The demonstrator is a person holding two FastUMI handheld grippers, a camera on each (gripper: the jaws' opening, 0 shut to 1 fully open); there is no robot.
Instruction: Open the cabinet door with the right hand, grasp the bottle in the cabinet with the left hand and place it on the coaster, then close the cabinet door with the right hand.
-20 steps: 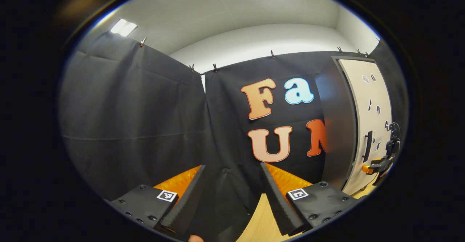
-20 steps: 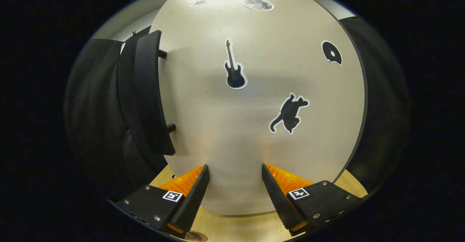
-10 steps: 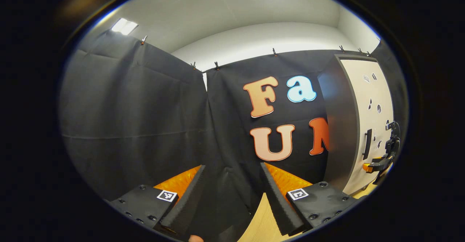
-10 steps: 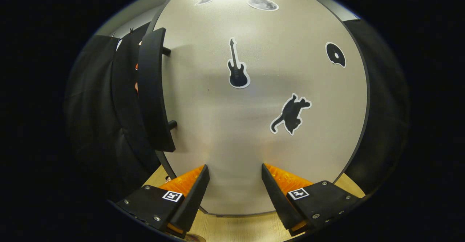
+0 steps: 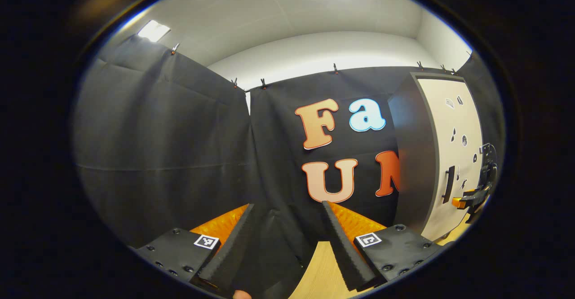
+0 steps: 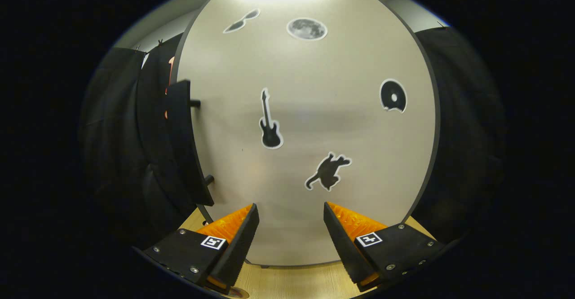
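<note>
Two hand-held grippers spread wide and empty, right (image 6: pixel 289 236) facing shut cabinet door (image 6: pixel 310 124) near tabletop's edge; opening step pending, needing leftward shift onto handle (image 6: pixel 186 142); bottle presumably inside.

The left claw (image 5: pixel 287 240) points at the black cloth wall (image 5: pixel 170 155), its two fingers (image 5: pixel 229 249) spread apart with nothing between them, and a strip of pale wooden desk (image 5: pixel 314 272) shows below the gap. At the right stands the cabinet (image 5: pixel 415 155), its dark side facing the camera and its light door (image 5: pixel 449 128) shut, with small dark stickers on it and a black upright handle (image 5: pixel 448 184) near the door's left edge. The right claw (image 5: pixel 471 195) hangs just beside the door, to the right of the handle and apart from it; whether it is spread or closed cannot be told at this size.
</note>
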